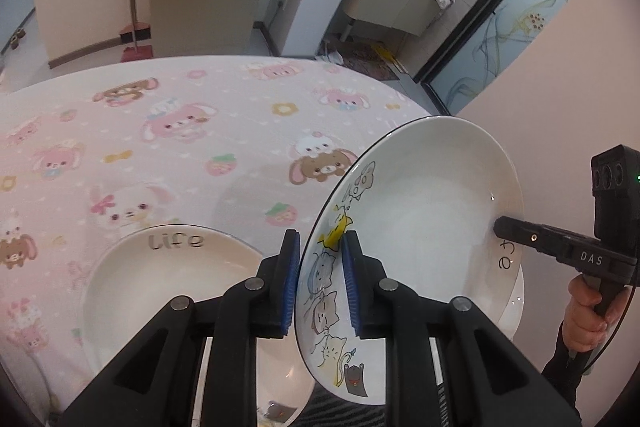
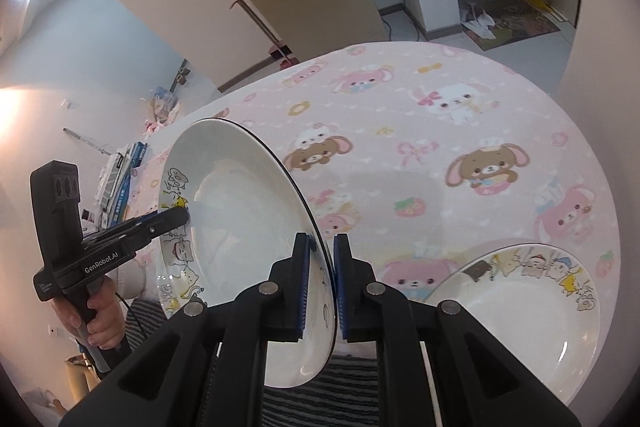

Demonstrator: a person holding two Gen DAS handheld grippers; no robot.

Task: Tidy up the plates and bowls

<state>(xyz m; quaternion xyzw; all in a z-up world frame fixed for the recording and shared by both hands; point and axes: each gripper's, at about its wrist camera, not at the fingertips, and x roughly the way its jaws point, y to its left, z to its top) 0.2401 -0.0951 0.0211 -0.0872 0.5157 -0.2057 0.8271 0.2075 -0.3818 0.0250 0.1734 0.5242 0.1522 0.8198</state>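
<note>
Both grippers, left (image 1: 320, 283) and right (image 2: 322, 287), pinched the plate (image 1: 424, 203) by its rim, at 9 and 3 o'clock; stiff, slick, breakable.

Plate (image 1: 420, 211) raised above the table (image 1: 160, 131), bowl (image 1: 168, 287) on it to the left, second plate (image 2: 516, 311) right

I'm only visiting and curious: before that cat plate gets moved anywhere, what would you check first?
1. Left tongs clamp the cat plate's rim: ok.
2. Right tongs clamp the opposite rim: ok.
3. Plate clear of the tablecloth: ok, held up and tilted.
4. "Life" plate out of the way: ok, lying flat to the left.
5. Second cat plate free for stacking: ok, nothing on it.
6. Grip firm enough: cannot tell.
</note>
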